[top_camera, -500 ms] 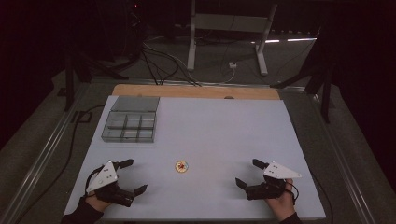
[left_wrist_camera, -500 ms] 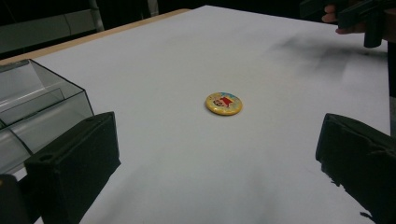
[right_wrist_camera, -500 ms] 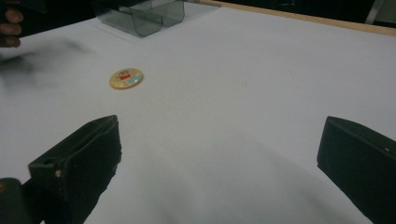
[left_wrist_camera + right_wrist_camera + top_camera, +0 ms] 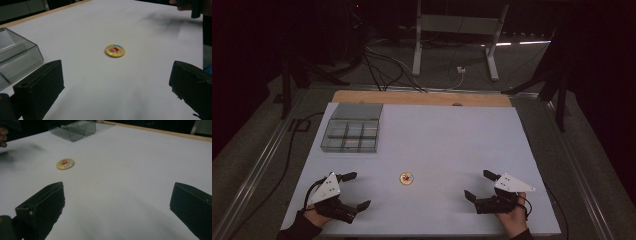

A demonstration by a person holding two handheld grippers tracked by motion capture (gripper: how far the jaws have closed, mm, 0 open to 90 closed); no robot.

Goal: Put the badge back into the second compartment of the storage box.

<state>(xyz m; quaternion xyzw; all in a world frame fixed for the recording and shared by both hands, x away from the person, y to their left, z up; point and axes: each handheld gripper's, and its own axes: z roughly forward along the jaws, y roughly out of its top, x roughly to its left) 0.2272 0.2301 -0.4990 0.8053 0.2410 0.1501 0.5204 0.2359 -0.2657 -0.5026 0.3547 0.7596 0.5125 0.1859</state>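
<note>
Both hand-held grippers poised and empty, badge waiting between them

We see the left hand-held gripper and the right hand-held gripper low over the white tabletop, jaws spread wide, nothing held. The round yellow pin badge lies flat midway between them, apart from both; the clear compartment box sits beyond the left one. No pickup has started, we judge; next, one gripper must reach in and close on the badge's thin rim. Against half a second ago, nothing has shifted noticeably.
</note>
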